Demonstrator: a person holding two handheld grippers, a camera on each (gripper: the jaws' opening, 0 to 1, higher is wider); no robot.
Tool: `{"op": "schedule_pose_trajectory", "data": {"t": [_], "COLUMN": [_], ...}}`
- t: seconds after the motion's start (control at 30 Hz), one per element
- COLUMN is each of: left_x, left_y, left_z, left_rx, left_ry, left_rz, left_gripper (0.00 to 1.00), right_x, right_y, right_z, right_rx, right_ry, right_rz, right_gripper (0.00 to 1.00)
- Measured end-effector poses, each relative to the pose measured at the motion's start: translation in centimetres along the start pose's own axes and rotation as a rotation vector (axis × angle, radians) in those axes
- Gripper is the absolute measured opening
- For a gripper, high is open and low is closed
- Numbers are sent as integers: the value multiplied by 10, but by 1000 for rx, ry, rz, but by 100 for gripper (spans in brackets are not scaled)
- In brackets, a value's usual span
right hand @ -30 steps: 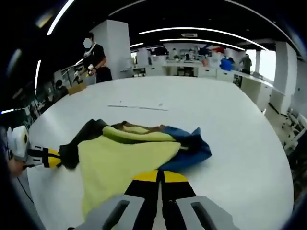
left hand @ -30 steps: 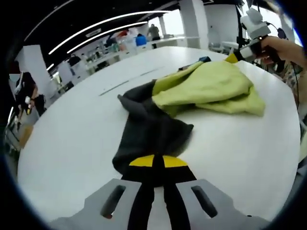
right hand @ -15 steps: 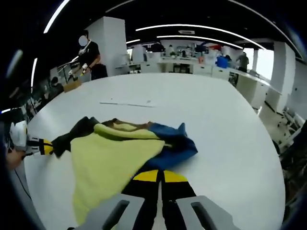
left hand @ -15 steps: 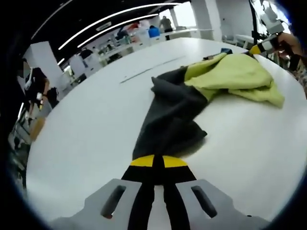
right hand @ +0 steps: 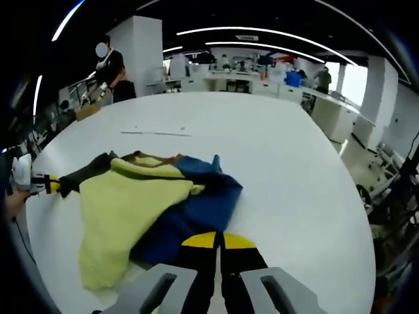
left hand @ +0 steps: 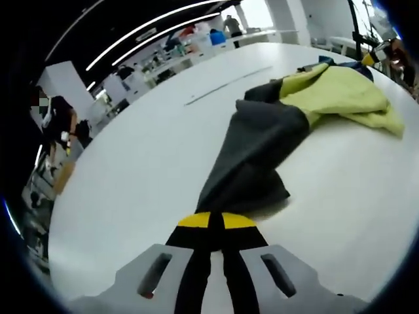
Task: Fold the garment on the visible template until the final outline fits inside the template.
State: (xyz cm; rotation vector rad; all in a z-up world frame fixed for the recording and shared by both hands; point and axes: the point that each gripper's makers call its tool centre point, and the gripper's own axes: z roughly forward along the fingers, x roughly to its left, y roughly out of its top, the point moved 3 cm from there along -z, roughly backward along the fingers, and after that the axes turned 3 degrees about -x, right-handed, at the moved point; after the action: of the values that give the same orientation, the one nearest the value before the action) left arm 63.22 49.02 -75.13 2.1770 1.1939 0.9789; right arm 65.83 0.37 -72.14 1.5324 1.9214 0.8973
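The garment lies bunched on the white table (left hand: pixel 131 170). It has a yellow-green body (left hand: pixel 340 91), a dark grey sleeve (left hand: pixel 258 150) and a blue sleeve (right hand: pixel 190 216). My left gripper (left hand: pixel 209 220) is shut on the end of the grey sleeve, which stretches away toward the body. My right gripper (right hand: pixel 211 241) is shut on the end of the blue sleeve, with the yellow-green body (right hand: pixel 121 206) just to its left. In the left gripper view the right gripper (left hand: pixel 383 52) sits at the far top right. In the right gripper view the left gripper (right hand: pixel 39 184) sits at the left edge, holding the dark sleeve.
A thin line marking (right hand: pixel 157 133) runs across the table beyond the garment, also seen as a line (left hand: pixel 229 84) in the left gripper view. A person in black (right hand: pixel 108 65) stands past the table's far edge. Desks and shelves fill the background.
Both grippers have pulled outward. The grey sleeve is drawn out longer from the body, and the blue sleeve, bunched before, now extends toward the right gripper.
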Motion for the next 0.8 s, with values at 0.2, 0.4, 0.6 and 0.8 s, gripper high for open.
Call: {"op": "schedule_pose_trajectory", "data": {"t": [0.2,0.4,0.6,0.8], "left_x": [8,13,21,28], "left_y": [-2,-5,-9,-13], "left_z": [0,0,0,0], "left_rx": [7,18,32,43], "left_ry": [18,24,37,45], "left_rz": [9,23,24,-8], "left_gripper": [1,1,1,1], "right_x": [-8,-17,-26,-39], "right_y": [-7,-13,-15,-19], "right_z": [-3,-11,-16,-18], "right_rx": [17,30,38,57], "right_ry": [-21,-49,-69,-89], "right_rz": [-2,1,-24,-51], "right_gripper": [0,0,0,0]}}
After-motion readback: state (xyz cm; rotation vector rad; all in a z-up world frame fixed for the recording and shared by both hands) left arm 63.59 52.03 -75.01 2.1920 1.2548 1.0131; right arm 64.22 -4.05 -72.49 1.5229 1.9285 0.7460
